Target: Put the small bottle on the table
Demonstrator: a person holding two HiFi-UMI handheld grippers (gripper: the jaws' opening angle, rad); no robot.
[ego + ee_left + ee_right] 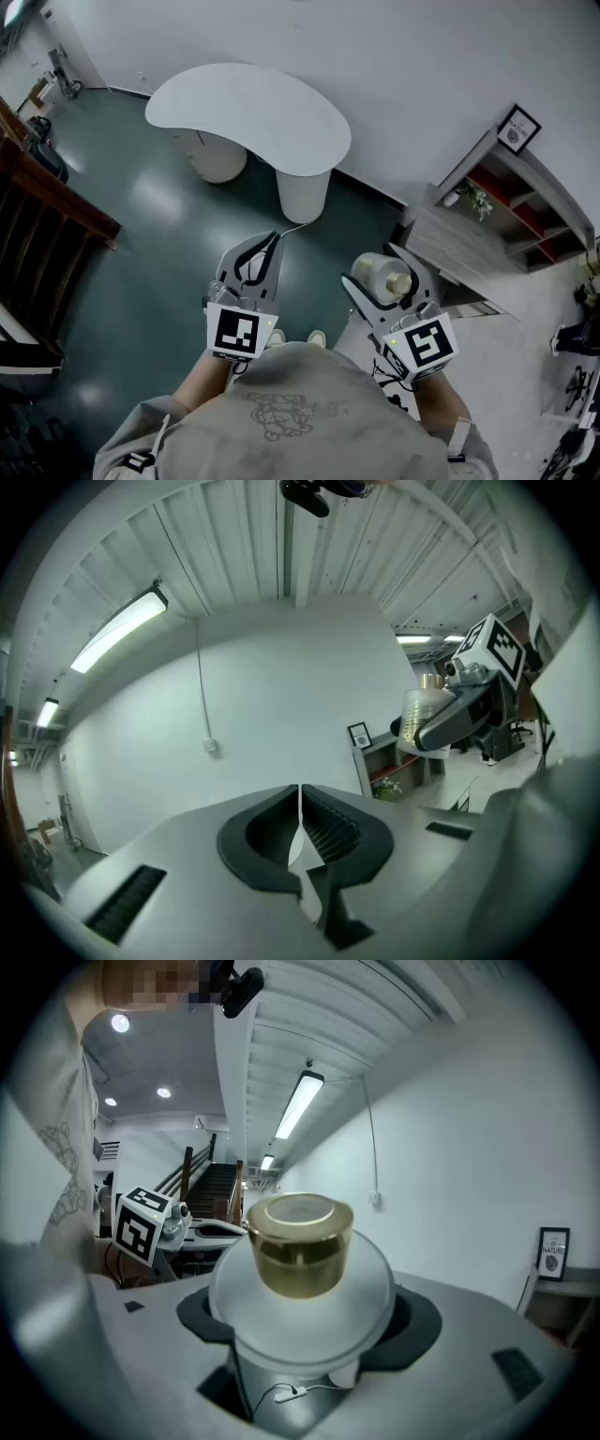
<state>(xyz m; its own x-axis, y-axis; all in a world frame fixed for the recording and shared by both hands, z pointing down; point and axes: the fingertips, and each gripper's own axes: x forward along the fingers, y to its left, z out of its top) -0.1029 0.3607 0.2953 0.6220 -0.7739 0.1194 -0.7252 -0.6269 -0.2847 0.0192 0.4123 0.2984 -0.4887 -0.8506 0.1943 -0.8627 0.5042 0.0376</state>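
While in the right gripper's point(309, 1321) jaws, small bottle point(300, 1288), gold-capped.

White curved surface on a dark floor
The kidney-shaped surface point(248, 112) stands far off on two white pedestals point(303, 192), which rest on the glossy dark-green floor point(141, 244). At far right a grey shelf point(469, 246) carries a small plant point(476, 197), with a framed picture point(517, 128) at its top.

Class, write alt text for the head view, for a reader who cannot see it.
The right gripper holds a small frosted bottle with a gold cap; the left gripper beside it is shut and empty. A white curved table stands ahead on dark floor.
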